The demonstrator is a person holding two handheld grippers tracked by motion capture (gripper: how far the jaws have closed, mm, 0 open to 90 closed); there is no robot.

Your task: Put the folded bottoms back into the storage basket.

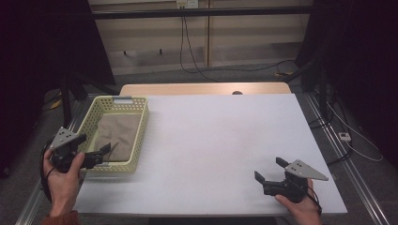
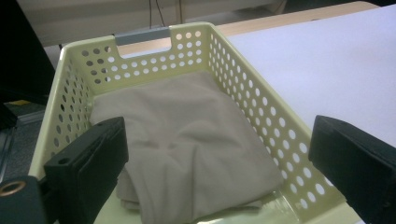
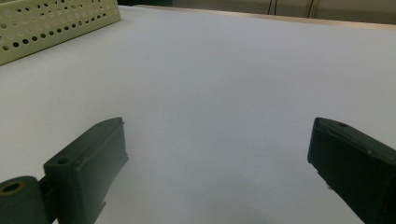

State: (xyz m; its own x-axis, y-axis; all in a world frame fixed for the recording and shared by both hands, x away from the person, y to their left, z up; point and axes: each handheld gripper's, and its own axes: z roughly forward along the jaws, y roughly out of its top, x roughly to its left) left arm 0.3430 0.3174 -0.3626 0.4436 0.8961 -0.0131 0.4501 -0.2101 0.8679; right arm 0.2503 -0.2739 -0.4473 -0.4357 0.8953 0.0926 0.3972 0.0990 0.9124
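A pale yellow perforated basket (image 1: 140,123) stands at the table's left edge, with a folded beige cloth (image 1: 117,136) lying flat inside it. My left gripper (image 1: 105,154) hovers over the basket's near end, open and empty; in the left gripper view its jaws stand wide apart above the beige cloth (image 2: 187,154) inside the basket (image 2: 275,126). My right gripper (image 1: 270,169) is near the table's front right corner, open, nothing between its jaws, pointing across the bare white table (image 3: 224,84).
The white table top (image 1: 220,140) stretches between the basket and my right gripper. A corner of the basket (image 3: 51,23) shows far left in the right gripper view. Cables and dark stands lie on the floor beyond the table.
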